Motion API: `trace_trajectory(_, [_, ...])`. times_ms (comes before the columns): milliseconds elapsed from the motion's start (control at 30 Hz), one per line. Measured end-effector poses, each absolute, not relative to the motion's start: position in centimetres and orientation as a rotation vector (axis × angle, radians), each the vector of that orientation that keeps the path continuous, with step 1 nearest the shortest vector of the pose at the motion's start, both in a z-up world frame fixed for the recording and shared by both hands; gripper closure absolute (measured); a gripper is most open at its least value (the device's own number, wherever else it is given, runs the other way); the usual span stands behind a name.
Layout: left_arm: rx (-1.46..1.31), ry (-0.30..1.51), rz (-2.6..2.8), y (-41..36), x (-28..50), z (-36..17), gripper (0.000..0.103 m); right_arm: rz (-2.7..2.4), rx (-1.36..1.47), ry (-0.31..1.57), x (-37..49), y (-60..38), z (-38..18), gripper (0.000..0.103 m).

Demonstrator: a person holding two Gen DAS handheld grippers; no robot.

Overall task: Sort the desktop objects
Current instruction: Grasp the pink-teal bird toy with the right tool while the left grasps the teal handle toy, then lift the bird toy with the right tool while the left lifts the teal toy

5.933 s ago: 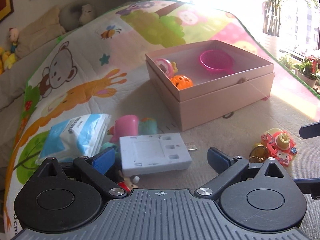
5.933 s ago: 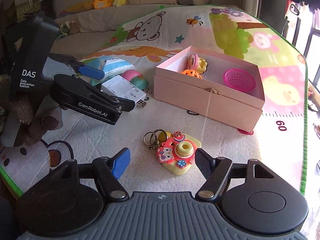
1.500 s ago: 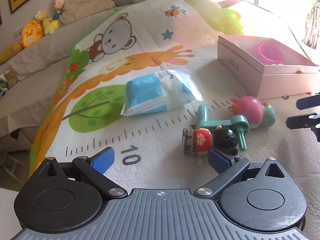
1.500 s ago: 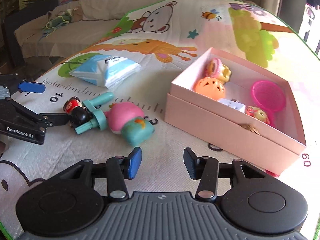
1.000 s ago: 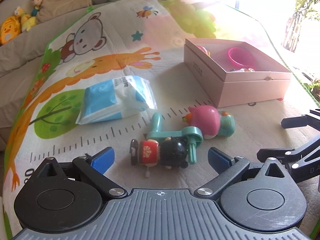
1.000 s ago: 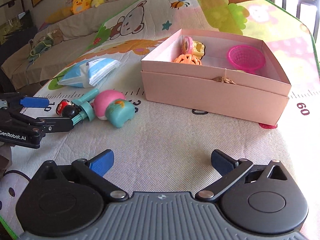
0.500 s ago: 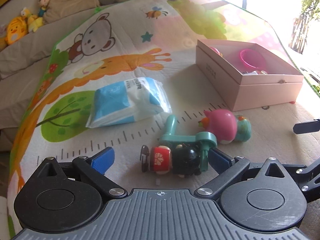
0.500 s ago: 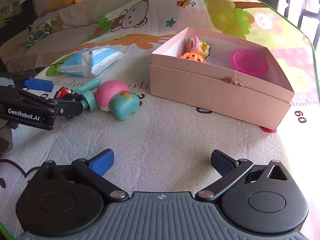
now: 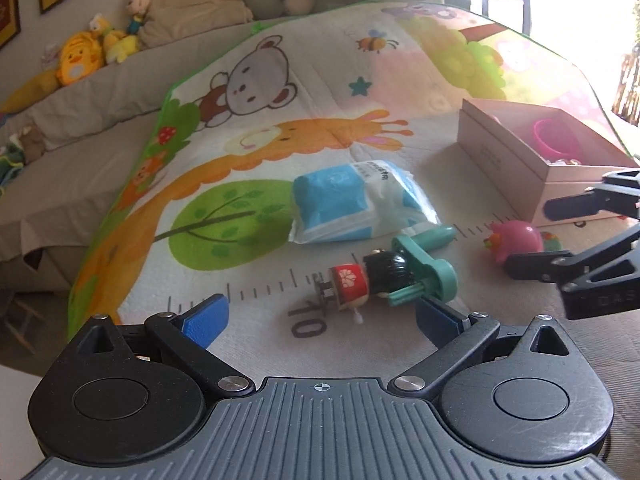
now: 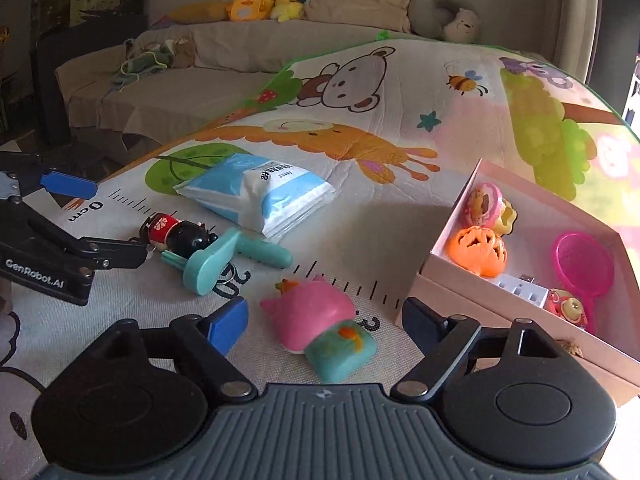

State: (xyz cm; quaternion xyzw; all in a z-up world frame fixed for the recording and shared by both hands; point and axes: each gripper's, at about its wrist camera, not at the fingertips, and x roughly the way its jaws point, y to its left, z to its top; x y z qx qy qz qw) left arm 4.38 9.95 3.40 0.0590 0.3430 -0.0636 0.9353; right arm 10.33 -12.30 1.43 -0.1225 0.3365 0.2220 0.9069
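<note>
My right gripper (image 10: 324, 320) is open, its fingers either side of a pink and teal squishy toy (image 10: 320, 324) on the mat; the toy also shows in the left wrist view (image 9: 516, 242). My left gripper (image 9: 320, 314) is open, just short of a red and black wind-up doll (image 9: 368, 276) that lies against a teal handle toy (image 9: 424, 258). The doll (image 10: 176, 232) and teal toy (image 10: 216, 258) show in the right wrist view. A pink box (image 10: 472, 296) at right holds an orange ball (image 10: 478, 250), a pink scoop (image 10: 582, 266) and other small toys.
A blue and white tissue pack (image 10: 256, 196) lies on the play mat (image 10: 392, 128) behind the toys. A sofa with plush toys (image 10: 264, 0) runs along the far side. The mat's left edge (image 9: 120, 200) drops to the floor.
My right gripper has moved left and down until its fingers straddle the pink and teal toy. My left gripper has swung left, so the doll now sits right of centre.
</note>
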Motion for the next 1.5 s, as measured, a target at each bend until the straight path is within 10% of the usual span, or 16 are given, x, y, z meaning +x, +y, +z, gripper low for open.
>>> trace_trajectory(67, [0.084, 0.711, -0.189, 9.0, 4.4, 3.5, 0.001, 0.462, -0.234, 0.748, 10.8, -12.6, 0.9, 0.052])
trace_trajectory(267, [0.089, 0.724, -0.231, 4.8, 5.8, 2.2, 0.005, 0.391, -0.208, 0.768, 8.2, -16.0, 0.9, 0.055])
trace_trajectory(600, [0.170, 0.743, -0.242, 1.6, 7.7, 1.0, 0.069, 0.246, -0.124, 0.762, 4.8, -21.0, 0.8, 0.051])
trace_trajectory(933, [0.193, 0.777, -0.468, 1.7, 2.9, 1.4, 0.060, 0.230, -0.107, 0.747, 4.6, -21.3, 0.7, 0.027])
trace_trajectory(1200, [0.213, 0.755, -0.372, 2.8, 3.5, 1.8, 0.034, 0.261, -0.132, 0.732, 4.4, -20.4, 0.7, 0.026])
trace_trajectory(1500, [0.265, 0.735, -0.398, 1.2, 4.1, 1.1, 0.040, 0.291, -0.155, 0.732, 5.6, -19.7, 0.4, 0.028])
